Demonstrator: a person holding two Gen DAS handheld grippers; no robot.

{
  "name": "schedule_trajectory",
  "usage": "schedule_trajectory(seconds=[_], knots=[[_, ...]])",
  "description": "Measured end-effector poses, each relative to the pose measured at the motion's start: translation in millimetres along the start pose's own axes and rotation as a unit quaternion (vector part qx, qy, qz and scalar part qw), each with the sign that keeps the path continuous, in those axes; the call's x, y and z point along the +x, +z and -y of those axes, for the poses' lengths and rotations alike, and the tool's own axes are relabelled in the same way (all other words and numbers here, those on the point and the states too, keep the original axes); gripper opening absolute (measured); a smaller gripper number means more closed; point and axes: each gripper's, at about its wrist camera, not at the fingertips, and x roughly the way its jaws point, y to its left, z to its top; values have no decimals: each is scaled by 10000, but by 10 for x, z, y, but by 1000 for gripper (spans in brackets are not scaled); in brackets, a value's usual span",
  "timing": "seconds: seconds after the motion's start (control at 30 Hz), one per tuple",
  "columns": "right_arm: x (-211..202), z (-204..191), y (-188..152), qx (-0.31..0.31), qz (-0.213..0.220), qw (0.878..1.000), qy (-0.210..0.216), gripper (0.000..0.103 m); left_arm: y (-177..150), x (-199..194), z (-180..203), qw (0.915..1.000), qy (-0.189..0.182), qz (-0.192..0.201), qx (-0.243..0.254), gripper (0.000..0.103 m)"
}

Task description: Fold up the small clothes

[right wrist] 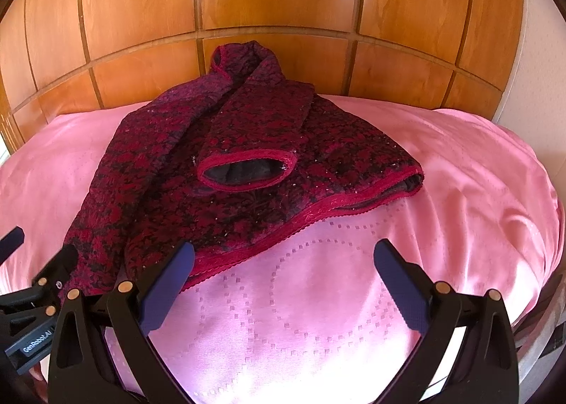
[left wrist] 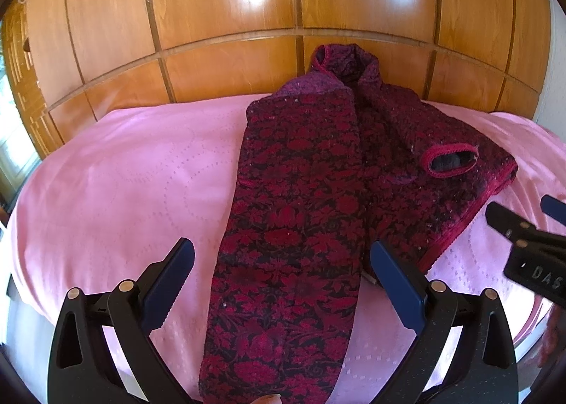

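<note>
Garment [left wrist: 293, 213] under inspection: a small red-and-black flowered jacket, lying on a pink bedspread [left wrist: 116, 170] with its collar toward the wooden headboard [left wrist: 226, 15].

Left wrist view: the left gripper [left wrist: 283, 284] stands with fingers spread wide, holding nothing, one finger on either side of a long folded panel that runs toward the camera. The right-hand finger sits just beside the inner edge of that panel. The sleeve opening [left wrist: 451, 160] lies on the far right of the jacket, near its red-trimmed hem. The right gripper enters from the right edge, close to that hem, not touching it as far as can be seen.

Right wrist view: the right gripper [right wrist: 283, 284] is likewise spread and empty, over bare bedspread just below the hem [right wrist: 318, 216]. Its left finger overlaps the hem edge in the picture; contact cannot be confirmed. The cuff stands open on top of the body.

Risks, as judged: the fabric looks thick, so a shallow pinch on the hem may catch only the top layer and pull the fold apart. The bedspread looks smooth, so a grip could gather it with the jacket, or the jacket could slide when drawn. The loose sleeve may shift and bulk the next fold.
</note>
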Motion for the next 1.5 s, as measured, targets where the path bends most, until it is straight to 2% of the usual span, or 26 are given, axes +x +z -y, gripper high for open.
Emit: schedule_trajectory(seconds=[0.3,0.4,0.47,0.53,0.6,0.63,0.67,0.7,0.77,0.8,0.87,0.9,0.93,1.03,1.13,1.3,1.4,1.47,1.5], knots=[[-37,58,131,-68,332,9991,273,101,-94,246,35,9979,-229,-453,407,98],[-21,24,225,-343,497,9975,355,101,-163,334,58,9960,-221,-554,663,86],[9,-45,290,-717,658,9943,427,101,-211,403,46,9942,-332,-698,743,75],[57,-117,349,-1091,768,9900,457,101,-244,432,12,9934,-492,-732,739,70],[138,-201,410,-1511,834,9838,494,101,-248,410,-8,9928,-645,-697,736,57],[183,-241,425,-1676,843,9810,496,101,-247,399,-18,9919,-779,-703,721,43],[242,-283,445,-1846,835,9779,506,101,-250,379,-27,9910,-905,-693,701,35],[304,-324,451,-2008,818,9750,490,100,-255,356,-28,9908,-938,-642,734,31],[433,-422,462,-2336,825,9685,242,90,-265,318,-20,9901,-1018,-578,778,12],[495,-459,471,-2457,818,9658,101,78,-259,294,-53,9898,-1105,-555,703,1],[629,-494,506,-2585,737,9632,-30,57,-216,259,-137,9889,-1298,-529,495,0],[681,-491,529,-2587,692,9635,-71,34,-175,248,-195,9884,-1377,-509,387,0],[727,-473,568,-2563,624,9645,-95,19,-145,234,-255,9884,-1403,-497,290,0],[725,-309,704,-2227,613,9729,62,0,-36,228,-498,9904,-1313,-435,-54,0],[635,36,958,-1561,797,9845,-24,0,93,226,-717,9913,-1226,-331,-335,0],[678,910,1399,-167,781,9965,-262,0,344,289,-1202,9935,-730,-98,-863,0],[719,1163,1481,48,669,9973,-309,2,522,404,-1515,9939,-220,75,-1077,0],[735,1185,1451,13,606,9979,-221,4,638,539,-1715,9926,90,113,-1207,0],[748,1173,1422,9,516,9986,-69,20,697,627,-1827,9913,193,73,-1298,0]])
